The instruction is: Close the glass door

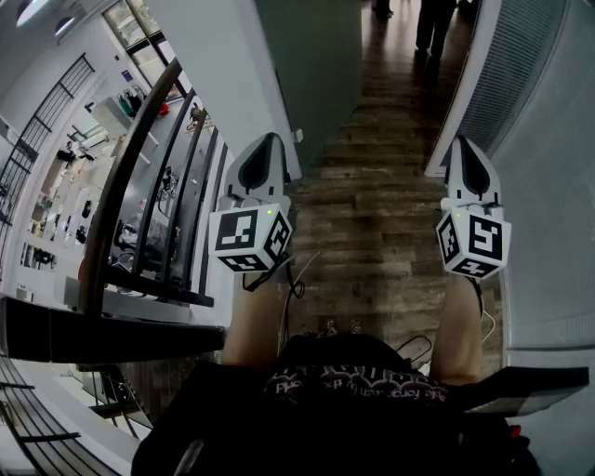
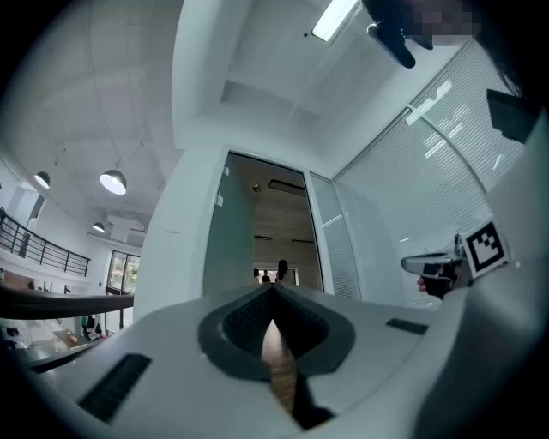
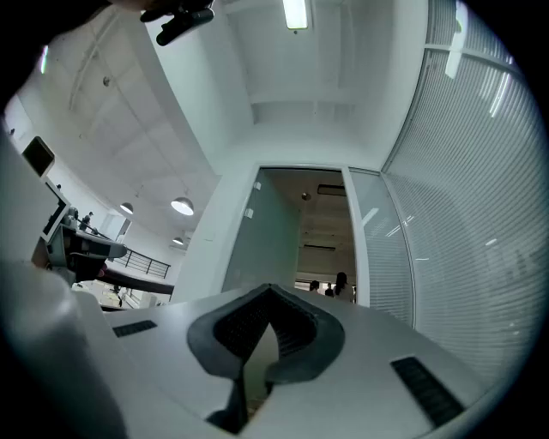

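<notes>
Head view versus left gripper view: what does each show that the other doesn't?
Only the head view shows the person's forearms and the marker cube on the left tool. Only the left gripper view shows the strip light overhead and the top of the doorway. Both show the open glass door, the slatted wall and the right tool.

The person is wearing a black top with a band of white lettering (image 1: 358, 384) across it. The white-shelled left gripper (image 1: 271, 139) and the matching right gripper (image 1: 462, 141) are each tapering to a dark-lined point. Each is carrying a white cube with black square markers (image 1: 249, 238) at its rear, with a small green light (image 1: 269, 212) glowing on it. Thin dark cables (image 1: 296, 282) are trailing beneath the left unit. In the gripper views, dark grey ribbed pads (image 2: 246, 320) are lining the jaws, and dark rectangular slots (image 2: 114, 386) are marking the white shell.
</notes>
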Demonstrator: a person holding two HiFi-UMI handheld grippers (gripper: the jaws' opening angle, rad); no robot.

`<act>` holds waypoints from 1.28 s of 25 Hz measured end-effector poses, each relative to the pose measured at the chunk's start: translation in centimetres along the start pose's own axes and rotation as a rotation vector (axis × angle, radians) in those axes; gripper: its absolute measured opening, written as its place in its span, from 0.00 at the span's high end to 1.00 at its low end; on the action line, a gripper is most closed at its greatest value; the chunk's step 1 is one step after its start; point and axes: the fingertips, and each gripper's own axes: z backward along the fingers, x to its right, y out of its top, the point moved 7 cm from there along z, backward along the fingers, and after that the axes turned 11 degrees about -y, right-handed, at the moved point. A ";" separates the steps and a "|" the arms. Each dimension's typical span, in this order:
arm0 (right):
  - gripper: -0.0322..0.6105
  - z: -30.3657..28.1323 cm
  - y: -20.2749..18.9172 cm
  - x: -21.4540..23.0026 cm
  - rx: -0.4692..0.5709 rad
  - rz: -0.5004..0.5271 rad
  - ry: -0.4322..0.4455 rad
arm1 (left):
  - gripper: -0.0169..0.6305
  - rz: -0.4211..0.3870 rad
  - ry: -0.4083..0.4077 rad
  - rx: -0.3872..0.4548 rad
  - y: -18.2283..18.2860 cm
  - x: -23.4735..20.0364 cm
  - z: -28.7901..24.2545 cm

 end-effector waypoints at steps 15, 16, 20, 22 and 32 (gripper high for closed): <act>0.95 0.2 0.3 0.7 0.013 -0.013 0.007 | 0.97 0.001 -0.008 -0.004 0.0 0.7 -0.3; 0.95 0.2 0.3 0.7 0.015 -0.018 0.012 | 0.97 0.005 -0.007 -0.002 0.1 0.8 -0.3; 0.95 0.1 -0.2 0.9 0.005 -0.030 0.029 | 0.97 -0.001 -0.002 -0.004 -0.2 1.0 -0.4; 0.95 0.0 -0.6 1.3 -0.003 -0.031 0.038 | 0.97 0.004 0.005 0.006 -0.4 1.3 -0.5; 0.95 -1.0 -2.3 3.6 -0.021 -0.018 0.098 | 0.97 -0.055 -0.069 -0.001 -1.5 5.0 -2.3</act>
